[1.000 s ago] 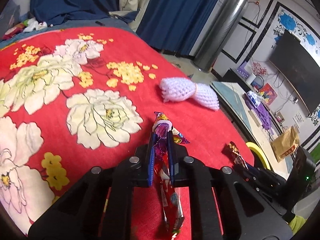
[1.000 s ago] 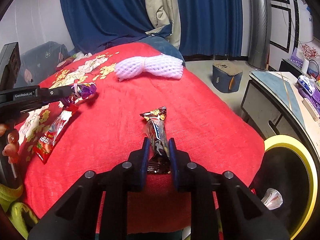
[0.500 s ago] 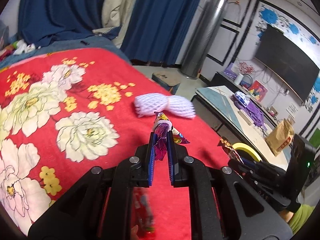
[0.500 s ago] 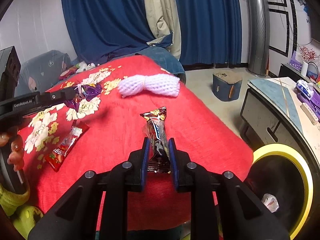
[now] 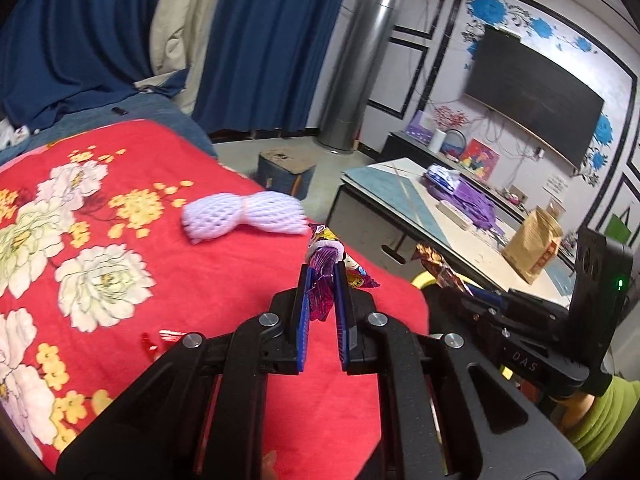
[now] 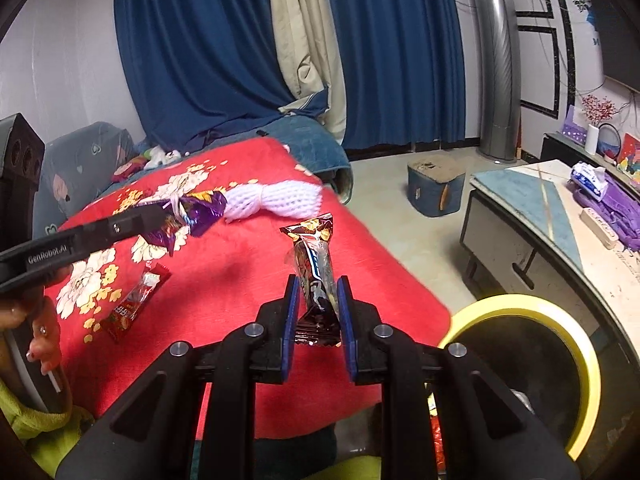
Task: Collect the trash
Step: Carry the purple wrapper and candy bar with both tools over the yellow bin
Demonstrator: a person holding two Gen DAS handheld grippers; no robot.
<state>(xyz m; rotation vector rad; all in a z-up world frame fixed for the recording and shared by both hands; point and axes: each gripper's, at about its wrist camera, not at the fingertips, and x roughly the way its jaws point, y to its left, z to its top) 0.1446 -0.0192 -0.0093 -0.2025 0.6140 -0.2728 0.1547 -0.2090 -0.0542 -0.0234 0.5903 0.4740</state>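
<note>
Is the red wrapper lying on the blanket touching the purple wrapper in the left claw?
Apart. The right wrist view shows the purple wrapper pinched in the left claw, raised above the blanket, while the red wrapper lies flat below with clear blanket between.

Red floral blanket point(image 5: 224, 280): soft matt cloth, slightly fuzzy. Purple wrapper point(image 5: 322, 276): crinkled glossy foil. Dark wrapper point(image 6: 314, 268): shiny crinkled film. Red wrapper point(image 6: 134, 304), near blanket's left edge: glossy plastic. White foam net point(image 5: 244, 216): soft matt mesh. Left tongs point(image 5: 322, 276), right tongs point(image 6: 316, 284): matt black plastic, blue ribbed pads, bright metal screws. Bin point(image 6: 560, 312): smooth yellow rim. Curtains point(image 6: 208, 52): matt blue cloth.
</note>
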